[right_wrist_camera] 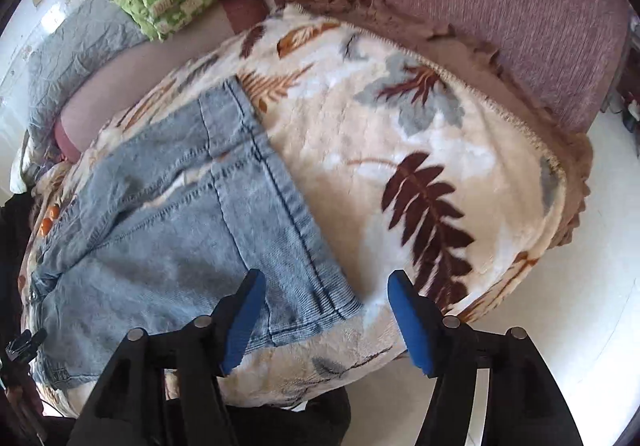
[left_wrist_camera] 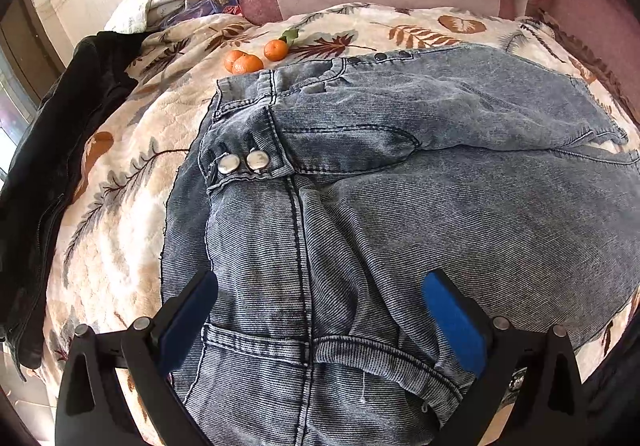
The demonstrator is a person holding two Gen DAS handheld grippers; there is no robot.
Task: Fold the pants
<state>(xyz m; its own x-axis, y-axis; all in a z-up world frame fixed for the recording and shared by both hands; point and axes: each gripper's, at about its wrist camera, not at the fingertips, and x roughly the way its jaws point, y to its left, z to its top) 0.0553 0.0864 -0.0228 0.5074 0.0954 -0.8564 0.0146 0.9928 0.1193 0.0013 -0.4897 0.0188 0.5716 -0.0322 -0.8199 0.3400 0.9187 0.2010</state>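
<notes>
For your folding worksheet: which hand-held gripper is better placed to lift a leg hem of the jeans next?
Probably the right hand-held gripper: it hangs open by the jeans hem corner. The left hand-held gripper hangs open above the waist area.

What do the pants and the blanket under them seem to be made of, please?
The pants look like washed blue denim: faded twill ribbing, dark double stitching and shiny metal buttons. The blanket looks like soft plush fleece, probably synthetic: fuzzy pile, printed leaves, frayed fuzzy edge.

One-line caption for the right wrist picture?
Open right gripper poised over the jeans hem on a leaf-print blanket.
</notes>
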